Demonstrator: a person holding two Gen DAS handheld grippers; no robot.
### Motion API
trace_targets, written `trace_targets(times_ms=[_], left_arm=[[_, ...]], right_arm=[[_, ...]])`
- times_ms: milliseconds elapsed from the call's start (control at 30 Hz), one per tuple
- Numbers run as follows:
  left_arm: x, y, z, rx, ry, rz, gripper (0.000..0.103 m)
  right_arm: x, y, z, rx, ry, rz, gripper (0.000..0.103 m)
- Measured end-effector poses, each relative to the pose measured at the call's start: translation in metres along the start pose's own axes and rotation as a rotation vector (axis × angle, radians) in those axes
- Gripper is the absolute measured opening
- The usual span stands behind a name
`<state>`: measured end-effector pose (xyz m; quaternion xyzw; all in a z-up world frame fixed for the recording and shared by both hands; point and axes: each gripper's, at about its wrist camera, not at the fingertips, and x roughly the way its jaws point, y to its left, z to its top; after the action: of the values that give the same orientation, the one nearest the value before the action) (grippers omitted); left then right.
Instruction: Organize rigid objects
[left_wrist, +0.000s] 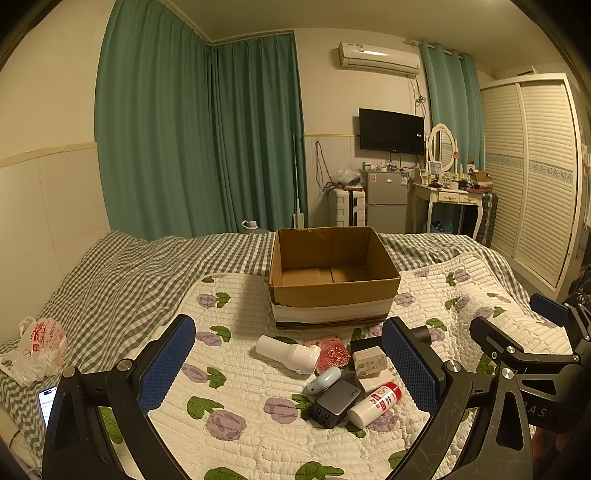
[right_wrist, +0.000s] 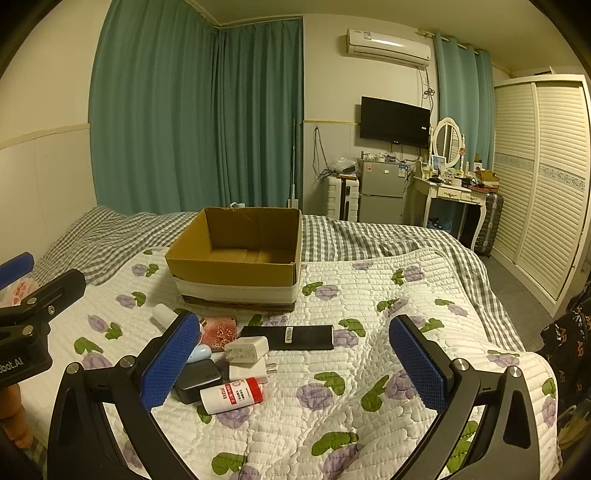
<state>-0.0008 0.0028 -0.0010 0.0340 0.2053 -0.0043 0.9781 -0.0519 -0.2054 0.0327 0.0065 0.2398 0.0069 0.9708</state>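
Both grippers hover over the quilt (right_wrist: 369, 295) w/ fingers spread wide, nothing between the pads. Left gripper (left_wrist: 288, 365) looks straight down onto the pile of small rigid things; right gripper (right_wrist: 295, 362) sits further to the right, so the pile lies off toward its left finger and bare quilt fills most of its gap.

Cardboard box (left_wrist: 332, 273) stands open and looks empty, just beyond the pile, so sorting seems not yet begun.

Pile, near side to far:
- white bottle w/ red band (left_wrist: 375, 404), lying down, long axis slanting up-right in left view
- dark grey charger (left_wrist: 336, 402) touching the bottle
- pale blue oval thing (left_wrist: 323, 380) just behind the charger
- white plug adapters (left_wrist: 369, 363), two of them, stacked or touching, can't tell which
- white handheld device (left_wrist: 288, 352), long axis running across the left gripper's opening
- pink patterned case (left_wrist: 332, 352) beside it
- black slab (right_wrist: 291, 336), lying crosswise nearest the box, mostly hidden by the finger in left view

Judgement: left gripper is better placed, pile roughly centred ahead of its opening. The bottle is nearest; its slant probably calls for a wrist turn so the pads close across its width, not along it
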Motion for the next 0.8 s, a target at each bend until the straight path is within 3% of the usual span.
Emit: trace_targets(times_ms=[567,800], left_arm=[[-0.001,0.000,0.000,0.002,0.003,-0.001,0.103],[0.019,-0.004,-0.010,0.006,0.046,-0.025,0.103]], right_arm=[[-0.002,0.003,0.000,-0.006,-0.004,0.002,0.103],[0.012,0.003,-0.002,-0.012,0.021,0.020,0.103]])
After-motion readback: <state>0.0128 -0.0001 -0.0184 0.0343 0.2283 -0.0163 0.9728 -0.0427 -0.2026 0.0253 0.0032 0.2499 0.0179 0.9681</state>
